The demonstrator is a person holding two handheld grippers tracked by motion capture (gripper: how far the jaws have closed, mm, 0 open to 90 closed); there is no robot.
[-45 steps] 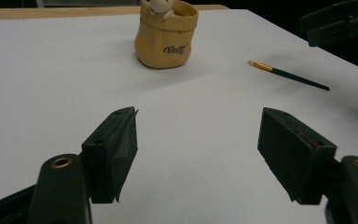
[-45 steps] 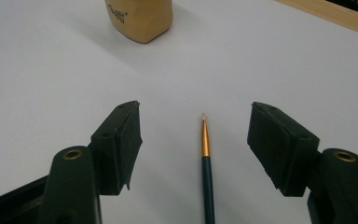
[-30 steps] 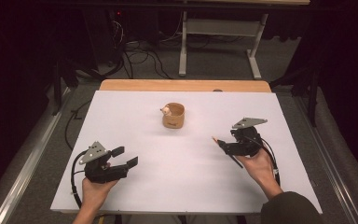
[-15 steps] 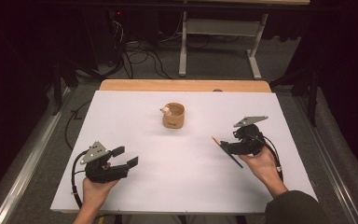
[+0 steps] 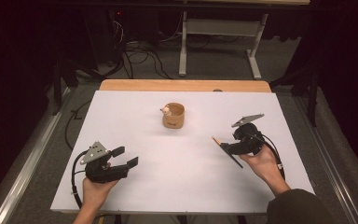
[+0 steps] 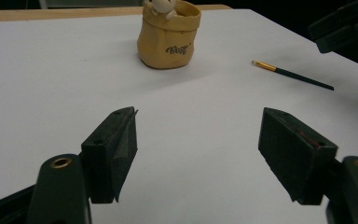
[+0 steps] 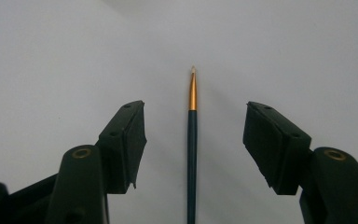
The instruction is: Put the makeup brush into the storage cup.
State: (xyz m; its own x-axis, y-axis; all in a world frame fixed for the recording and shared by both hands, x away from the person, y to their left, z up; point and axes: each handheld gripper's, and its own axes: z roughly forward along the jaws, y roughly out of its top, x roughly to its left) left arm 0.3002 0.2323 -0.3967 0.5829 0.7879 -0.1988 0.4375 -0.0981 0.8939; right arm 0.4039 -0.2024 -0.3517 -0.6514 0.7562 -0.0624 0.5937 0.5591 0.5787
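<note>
Right gripper view: a thin paintbrush [image 7: 192, 140] is seen lying flat on the white table [image 5: 135, 121], between the two jaws of the right gripper [image 7: 193, 135]. The jaws have just been closing, but the brush is not yet touched by them. Nothing has been picked up so far. The left gripper [image 5: 123, 158] is held wide with nothing in it. A little yellow pot [image 5: 173, 115] is waiting well apart, so grabbing, lifting and carrying are probably left.
</note>
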